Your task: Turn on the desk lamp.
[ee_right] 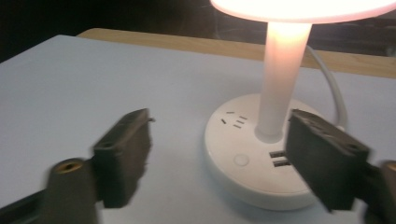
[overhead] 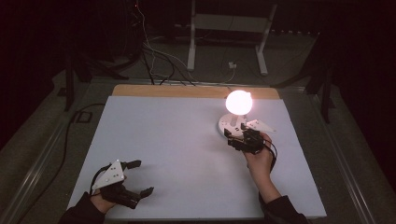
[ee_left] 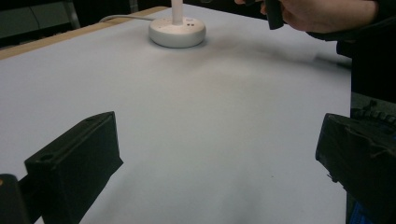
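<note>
A lit table lamp stands at the back right of the white table (overhead: 177,154): a glowing shade (overhead: 239,101) on a white stem (ee_right: 280,79) over a round white base (overhead: 229,124). The base (ee_right: 243,163) carries a round button, socket slots and two USB ports. My right gripper (overhead: 236,132) hovers just in front of that base, open, its jaws (ee_right: 219,154) wide apart with nothing between them. At the table's front left my left gripper (overhead: 142,177) rests low, open and empty (ee_left: 219,154), pointing toward the lamp base (ee_left: 177,32).
A wooden strip (overhead: 187,91) edges the table's far side, and the lamp's white cable (ee_right: 334,93) runs off over it. Behind on the dark floor are black cables (overhead: 154,60) and a white stand (overhead: 229,28). The other hand (ee_left: 322,14) appears in the left gripper view.
</note>
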